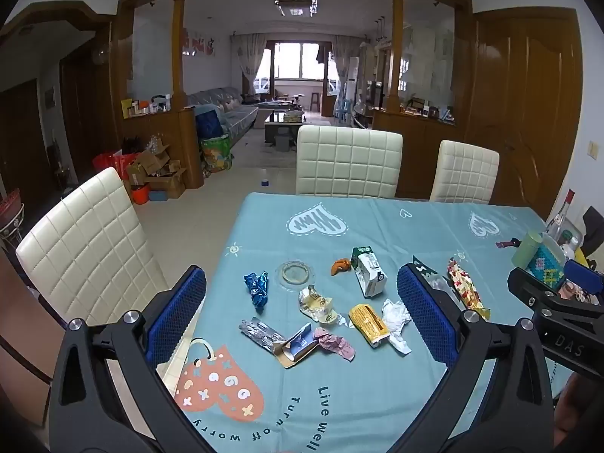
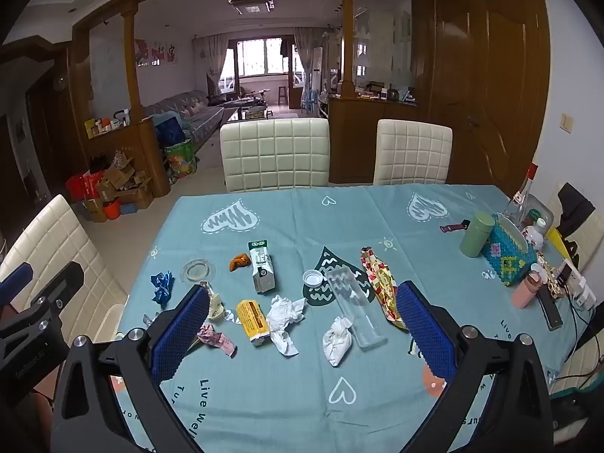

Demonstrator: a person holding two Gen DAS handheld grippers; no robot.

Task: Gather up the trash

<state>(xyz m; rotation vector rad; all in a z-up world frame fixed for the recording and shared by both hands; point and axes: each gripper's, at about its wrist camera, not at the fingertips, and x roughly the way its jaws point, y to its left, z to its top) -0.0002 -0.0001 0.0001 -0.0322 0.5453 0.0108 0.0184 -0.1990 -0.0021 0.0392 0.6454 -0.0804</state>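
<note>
Trash lies scattered over the middle of the worktop (image 2: 377,204), on a blue printed cloth. Left to right: blue foil wrapper (image 2: 162,285), glass ashtray (image 2: 197,270), orange peel (image 2: 240,261), green-and-white milk carton (image 2: 261,271), yellow packet (image 2: 253,318), crumpled white tissue (image 2: 285,317), white bottle cap (image 2: 313,278), clear plastic tray (image 2: 353,307), red-and-gold wrapper (image 2: 379,283); a second tissue wad (image 2: 337,339) sits nearest, touching the tray's near left edge. Left wrist view adds a silver blister strip (image 1: 260,333), an opened small box (image 1: 298,345) and a pink wrapper (image 1: 336,343) at the near left. Non-trash items crowd the far right edge: green canister (image 2: 476,234), beaded tissue box (image 2: 509,255), glass bottle (image 2: 523,192), pink cup (image 2: 526,290), remote (image 2: 549,307). Three white chairs border the worktop; nearest is the left chair (image 1: 83,245). In the right wrist view the left blue pad covers part of a cream wrapper (image 2: 216,305) and the pink wrapper; the right pad hides the near end of the red-and-gold wrapper. Labels are too small to read. Left tongs (image 1: 302,313) hover over the near left trash, spread wide, holding nothing. Right tongs (image 2: 302,334) hover beside them, likewise spread wide and empty, with the tissues and yellow packet between the pads.
</note>
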